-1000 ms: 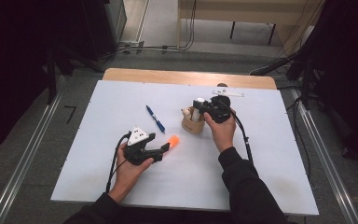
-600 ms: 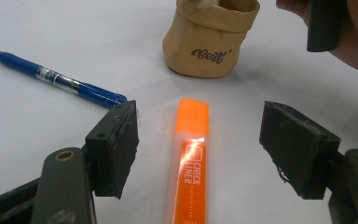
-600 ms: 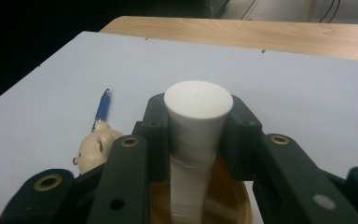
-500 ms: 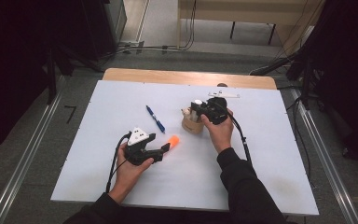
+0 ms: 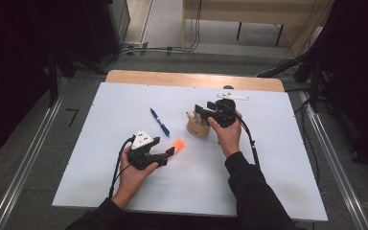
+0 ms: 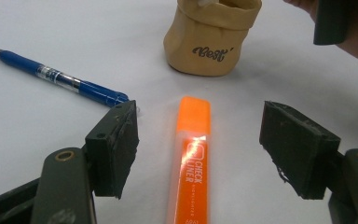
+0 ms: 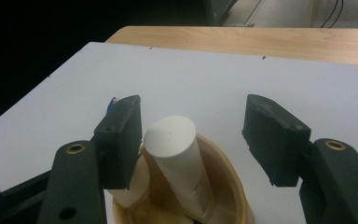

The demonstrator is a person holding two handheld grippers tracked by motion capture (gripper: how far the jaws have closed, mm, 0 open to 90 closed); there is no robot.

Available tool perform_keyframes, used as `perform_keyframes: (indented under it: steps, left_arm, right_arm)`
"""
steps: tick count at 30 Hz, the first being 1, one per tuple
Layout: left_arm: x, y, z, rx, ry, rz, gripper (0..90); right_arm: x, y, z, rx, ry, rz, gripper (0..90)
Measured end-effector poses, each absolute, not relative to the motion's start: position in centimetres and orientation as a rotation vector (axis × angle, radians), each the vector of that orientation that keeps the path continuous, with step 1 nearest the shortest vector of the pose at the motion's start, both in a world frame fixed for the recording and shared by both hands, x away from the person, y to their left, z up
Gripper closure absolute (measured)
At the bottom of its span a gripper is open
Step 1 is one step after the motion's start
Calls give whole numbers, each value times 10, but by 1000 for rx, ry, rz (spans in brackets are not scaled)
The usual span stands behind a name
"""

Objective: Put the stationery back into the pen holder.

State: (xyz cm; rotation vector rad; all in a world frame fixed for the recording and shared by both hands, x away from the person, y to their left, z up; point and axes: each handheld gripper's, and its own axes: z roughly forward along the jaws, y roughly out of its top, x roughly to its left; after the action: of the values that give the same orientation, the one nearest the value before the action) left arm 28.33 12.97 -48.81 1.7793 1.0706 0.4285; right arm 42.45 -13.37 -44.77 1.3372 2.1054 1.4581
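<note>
An orange highlighter lies flat on the white table between the open jaws of my left gripper, and neither pad touches it. From above, its orange end sticks out past the left gripper. A tan fabric pouch marked "Best" stands upright behind it. My right gripper hangs open over the pouch's mouth. In the right gripper view, its jaws straddle a white cylindrical marker that stands in the pouch.
A blue pen lies on the table left of the pouch and shows in the left gripper view. A bare wooden strip runs along the table's far edge. Floor and cables lie beyond it.
My right gripper has shifted slightly left, over the pouch. The left gripper and the highlighter have stayed put.
</note>
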Motion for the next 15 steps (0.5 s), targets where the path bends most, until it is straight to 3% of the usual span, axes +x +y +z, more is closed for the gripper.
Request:
perform_keyframes:
  steps: [15]
  left_arm:
    - [283, 128, -491, 1803, 1070, 455, 279]
  right_arm:
    - [415, -137, -437, 1301, 2095, 1489, 211]
